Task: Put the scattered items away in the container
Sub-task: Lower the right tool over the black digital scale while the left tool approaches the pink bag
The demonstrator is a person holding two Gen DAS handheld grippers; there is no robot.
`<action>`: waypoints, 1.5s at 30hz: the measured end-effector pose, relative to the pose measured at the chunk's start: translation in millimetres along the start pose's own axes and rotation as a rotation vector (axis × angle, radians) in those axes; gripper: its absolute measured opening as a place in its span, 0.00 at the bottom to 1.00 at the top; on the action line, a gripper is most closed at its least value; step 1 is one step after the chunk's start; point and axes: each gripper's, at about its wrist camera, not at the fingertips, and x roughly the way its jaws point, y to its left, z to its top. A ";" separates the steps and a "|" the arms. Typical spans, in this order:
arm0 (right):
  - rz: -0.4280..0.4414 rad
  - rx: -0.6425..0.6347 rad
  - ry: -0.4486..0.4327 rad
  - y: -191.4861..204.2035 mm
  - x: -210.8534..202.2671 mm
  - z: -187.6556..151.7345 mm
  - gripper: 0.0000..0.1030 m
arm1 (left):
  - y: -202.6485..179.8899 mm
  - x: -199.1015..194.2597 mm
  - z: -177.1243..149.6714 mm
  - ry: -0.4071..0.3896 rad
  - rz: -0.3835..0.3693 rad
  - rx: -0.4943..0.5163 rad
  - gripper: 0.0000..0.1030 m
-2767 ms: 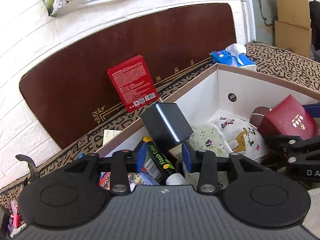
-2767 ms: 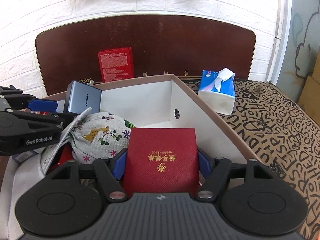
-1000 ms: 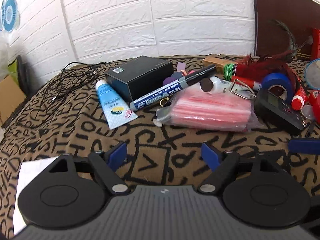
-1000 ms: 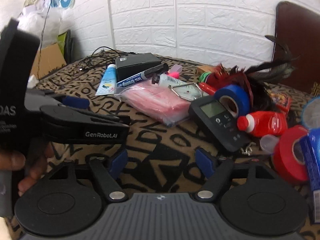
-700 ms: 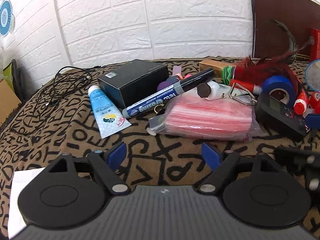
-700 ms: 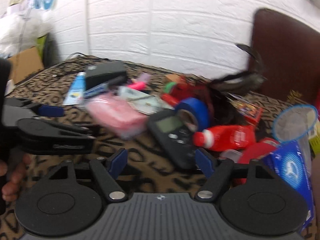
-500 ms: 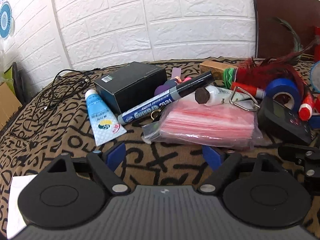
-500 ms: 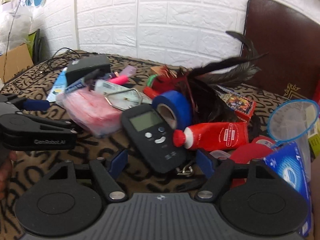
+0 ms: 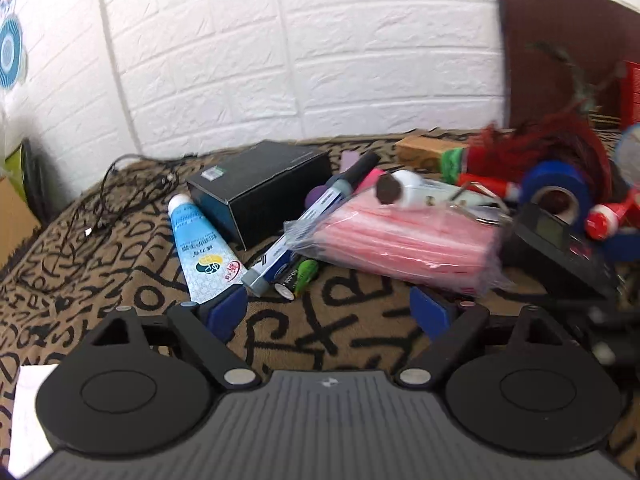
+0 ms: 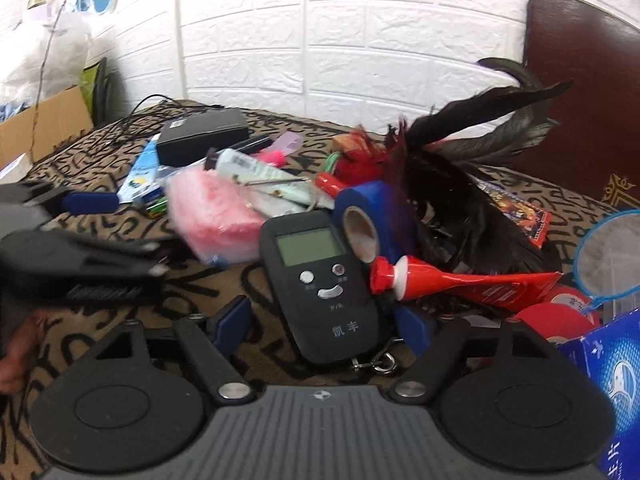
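Scattered items lie on the patterned cloth; the container is out of sight. My left gripper is open and holds nothing. Just beyond its fingers lie a whiteboard marker, a green battery, a blue tube and a pink bag. My right gripper has its jaws closing around the lower end of a black digital scale. A gap shows beside the left pad, so the scale is not gripped. The left gripper reaches in from the left edge of the right wrist view.
A black box and a cable lie at the back left. Blue tape, a red tube, a feather duster, red tape and a blue carton crowd the right. A brick wall stands behind.
Both grippers left the white box empty and came to the pile. The left closed in on the marker and the pink bag. The right slid right until the scale lay between its fingers.
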 end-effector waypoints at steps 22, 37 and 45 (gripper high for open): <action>-0.125 0.044 0.006 -14.9 4.8 1.8 0.60 | -34.3 -16.8 9.8 0.022 0.041 -0.003 0.89; -0.039 0.055 -0.004 -9.0 21.5 10.5 0.71 | 22.7 17.3 16.9 0.124 0.205 -0.144 0.92; -0.119 0.083 0.011 -19.2 27.6 17.0 0.72 | -14.9 1.3 10.7 0.065 0.100 -0.058 0.92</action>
